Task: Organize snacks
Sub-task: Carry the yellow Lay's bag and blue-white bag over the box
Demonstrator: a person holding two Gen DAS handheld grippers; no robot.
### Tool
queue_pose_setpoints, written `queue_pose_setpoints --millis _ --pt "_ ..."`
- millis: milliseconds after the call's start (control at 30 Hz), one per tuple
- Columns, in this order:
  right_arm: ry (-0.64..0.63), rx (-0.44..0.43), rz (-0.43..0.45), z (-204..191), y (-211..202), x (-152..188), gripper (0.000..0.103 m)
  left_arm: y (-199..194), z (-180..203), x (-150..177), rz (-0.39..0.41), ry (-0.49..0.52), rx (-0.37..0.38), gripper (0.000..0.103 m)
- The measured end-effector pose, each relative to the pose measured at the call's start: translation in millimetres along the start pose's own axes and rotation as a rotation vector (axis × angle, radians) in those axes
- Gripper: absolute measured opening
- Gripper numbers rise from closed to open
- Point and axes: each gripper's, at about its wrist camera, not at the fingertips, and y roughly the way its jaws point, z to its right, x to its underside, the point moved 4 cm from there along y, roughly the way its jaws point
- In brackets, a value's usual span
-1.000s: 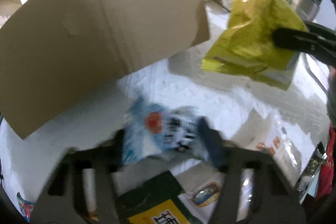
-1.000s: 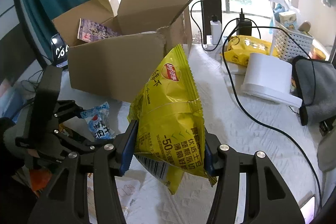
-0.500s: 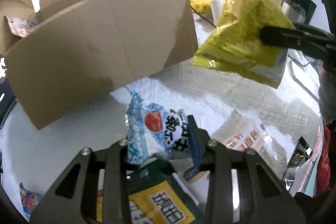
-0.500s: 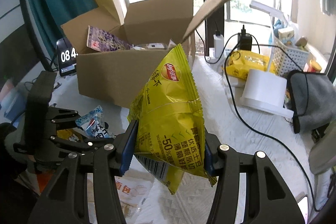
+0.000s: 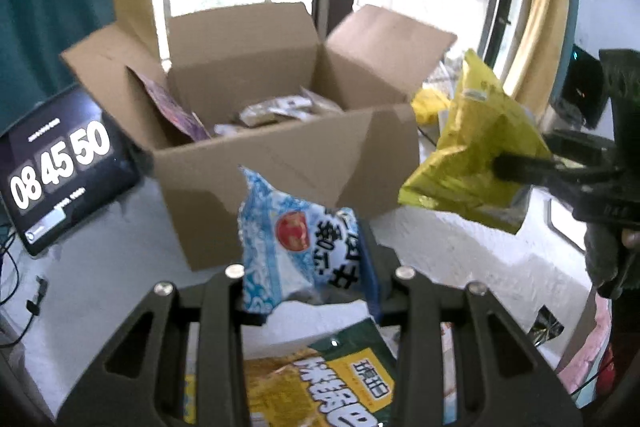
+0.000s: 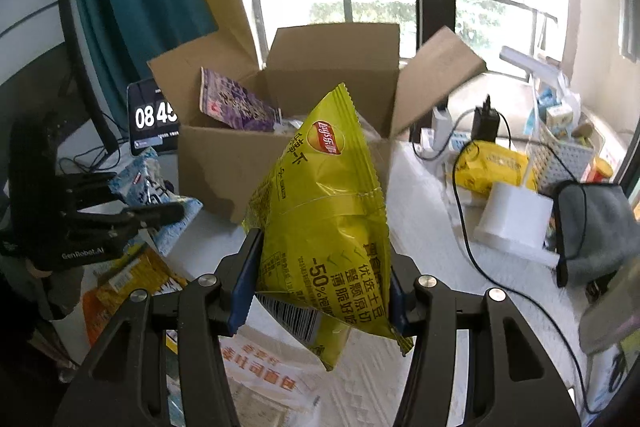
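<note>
An open cardboard box [image 5: 280, 151] [image 6: 224, 155] stands on the white table with several snack packs inside, among them a purple pack [image 6: 236, 107]. My left gripper [image 5: 308, 267] is shut on a light blue snack pack [image 5: 296, 239] [image 6: 148, 183], held in the air just in front of the box. To its right my right gripper [image 6: 320, 283] is shut on a yellow chip bag [image 6: 324, 211] [image 5: 476, 151], also lifted, in front of the box's near wall. Both bags hang below the box's rim.
A green and yellow snack pack [image 5: 320, 383] and an orange one [image 6: 132, 279] lie on the table under the grippers. A tablet clock [image 5: 56, 163] leans left of the box. To the right are cables, a white roll [image 6: 516, 211], a grey cloth [image 6: 592, 227] and a basket [image 6: 564, 147].
Both grippers have risen toward the box; its open top and contents are now in view. The left gripper closed on the blue pack and lifted it off the table.
</note>
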Motion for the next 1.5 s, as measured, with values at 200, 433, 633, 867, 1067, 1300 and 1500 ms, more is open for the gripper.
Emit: queue_pose_setpoints --millis 200,433,633,867,1067,1300,1500 --pt "-0.019 -0.005 0.029 -12 -3 -25 0.056 -8 -19 -19 0.066 -0.017 -0.025 0.036" --pt "0.028 0.036 0.096 -12 -7 -60 0.056 -28 -33 -75 0.189 -0.025 -0.041 0.036" --pt "0.055 0.086 0.135 -1 -5 -92 0.056 -26 -43 -116 0.232 -0.028 -0.043 0.037" --pt "0.086 0.13 0.168 13 2 -122 0.056 3 -56 -144 0.212 -0.061 -0.036 0.037" --pt "0.071 0.158 0.193 15 9 -146 0.056 22 -63 -159 0.201 -0.094 -0.043 0.045" --pt "0.037 0.161 0.168 12 34 -158 0.056 34 -76 -160 0.202 -0.123 -0.06 0.066" --pt "0.03 0.146 0.152 2 53 -168 0.056 17 -86 -158 0.24 -0.122 -0.092 0.067"
